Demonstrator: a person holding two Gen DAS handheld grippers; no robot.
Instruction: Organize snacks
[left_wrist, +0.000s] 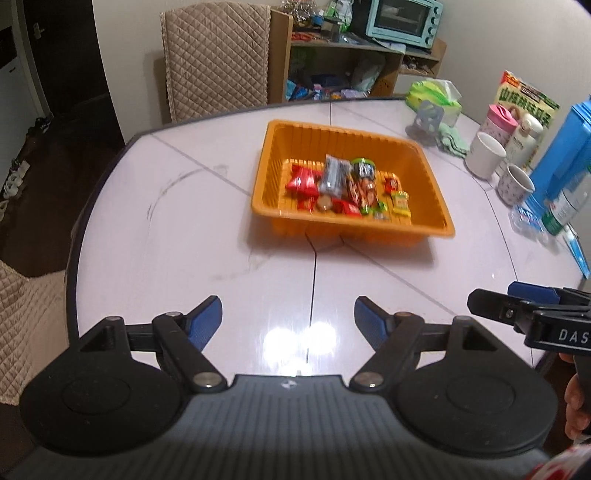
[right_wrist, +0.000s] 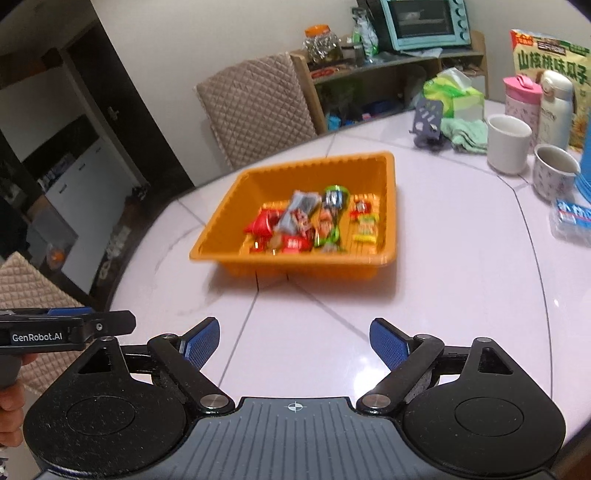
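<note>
One orange basket (left_wrist: 424, 184) stood on the pale tabletop (left_wrist: 184, 240), well ahead of both tools, and all the snacks (left_wrist: 343, 184) lay inside it in a loose heap toward its near side; blur kept their exact count uncertain, though at least three red packets, one grey one, one long green-edged one and a small yellow one could be told apart. The left hand-held gripper (left_wrist: 288, 317) hung released above the bare tabletop, its two blue pads spread wide with nothing between them, and the right hand-held gripper (right_wrist: 293, 339) was likewise spread and empty. Two mugs (right_wrist: 509, 142) stood at the right edge of the tabletop, near one pink bottle (right_wrist: 521, 96) and one white flask (right_wrist: 556, 107). Only the right wrist view showed a jar with an orange lid (right_wrist: 321, 42) on the shelf; only the left wrist view showed a tall blue box (left_wrist: 565, 155) beside the mugs
</note>
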